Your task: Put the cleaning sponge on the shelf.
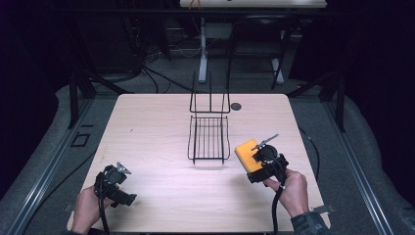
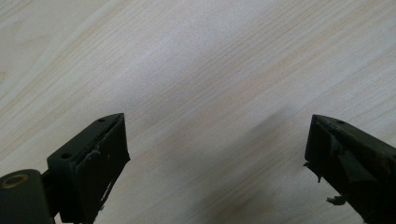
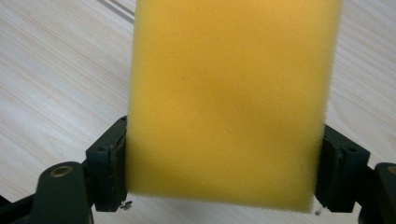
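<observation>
Sponge (image 1: 246, 155) is held in the right tongs (image 1: 258, 159), near the right side of the surface (image 1: 156, 122) and just right of the rack (image 1: 209, 138). In the right gripper view the yellow sponge (image 3: 229, 98) is seen clamped between the two black jaws, which press its left and right edges, with the foam standing up past them over the pale wood (image 3: 56, 84). The right tongs (image 3: 223, 168) are thus closed onto the sponge, and are gripped by the right hand (image 1: 292, 190), from which a black cable trails toward the near edge.

The left tongs (image 1: 119, 185) are held by the left hand (image 1: 88, 208) at the near left corner of the surface, well apart from the sponge and the rack. In the left gripper view the jaws of the left tongs (image 2: 217, 154) are spread wide, with nothing between them but bare wood grain (image 2: 201, 70).

The black wire rack is set at the middle of the surface, its flat grid toward the near side and its upright back toward the far side. A small dark disc (image 1: 236, 106) is seen on the surface just right of the rack's back, near the far edge.
</observation>
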